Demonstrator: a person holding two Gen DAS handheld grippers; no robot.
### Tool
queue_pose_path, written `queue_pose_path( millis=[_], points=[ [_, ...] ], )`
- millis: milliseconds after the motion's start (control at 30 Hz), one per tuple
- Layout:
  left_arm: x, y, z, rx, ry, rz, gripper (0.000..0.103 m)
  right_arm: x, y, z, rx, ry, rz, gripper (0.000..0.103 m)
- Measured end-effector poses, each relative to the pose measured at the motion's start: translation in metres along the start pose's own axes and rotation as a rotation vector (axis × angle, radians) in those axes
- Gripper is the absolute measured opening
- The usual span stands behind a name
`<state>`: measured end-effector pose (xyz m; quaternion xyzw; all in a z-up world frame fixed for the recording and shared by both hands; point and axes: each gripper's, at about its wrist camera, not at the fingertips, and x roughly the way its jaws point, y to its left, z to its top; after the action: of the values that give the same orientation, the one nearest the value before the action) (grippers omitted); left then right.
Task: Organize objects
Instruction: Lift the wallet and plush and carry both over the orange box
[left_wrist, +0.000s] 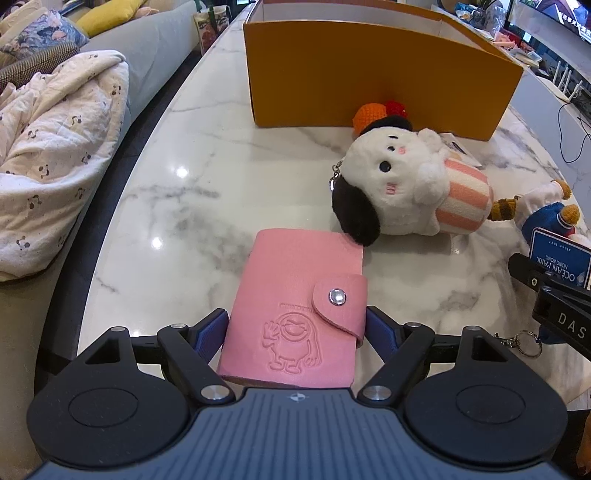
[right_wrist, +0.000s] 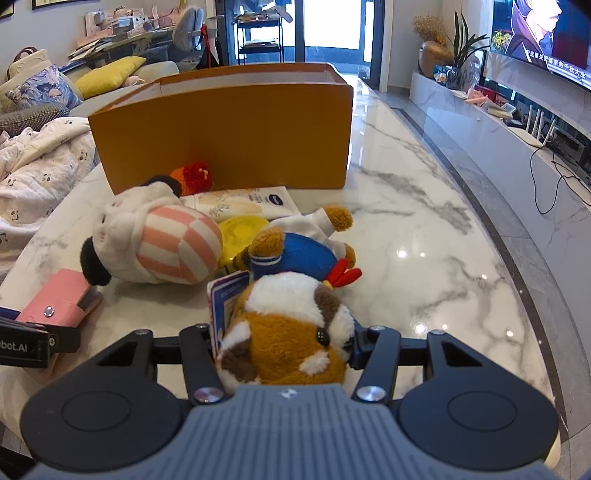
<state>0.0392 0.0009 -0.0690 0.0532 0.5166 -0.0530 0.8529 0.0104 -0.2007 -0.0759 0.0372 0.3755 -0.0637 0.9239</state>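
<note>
The left hand-held gripper pinches a pink card holder between its two blue pads, one on each long side. The card holder has a snap flap and a pressed cartoon figure on its cover, and its far corner lies under the black ear of a white dog plush. This plush, with a pink striped body, lies on its side in the middle of the marble counter. Behind it, toward the far edge of the counter, stands an open orange cardboard box, and a small orange and red crochet toy lies just beside the box wall.

The right hand-held gripper is closed on a brown and white hamster plush, with a blue paper tag squeezed against the left finger. Just beyond the hamster plush lie a bear plush in blue clothes, a yellow round lid and a cream tube near the box.
</note>
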Motion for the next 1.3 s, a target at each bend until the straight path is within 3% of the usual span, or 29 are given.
queue_pose_path(
  millis=[500,1300],
  points=[
    [-0.025,0.002,-0.005,0.02,-0.013,-0.002,0.091,-0.015,-0.002,0.002,0.004,-0.021,-0.003,0.056],
    [-0.063,-0.004,0.003,0.046,-0.174,0.027,0.091,-0.052,-0.006,0.013,0.004,-0.128,-0.002,0.056]
  ],
)
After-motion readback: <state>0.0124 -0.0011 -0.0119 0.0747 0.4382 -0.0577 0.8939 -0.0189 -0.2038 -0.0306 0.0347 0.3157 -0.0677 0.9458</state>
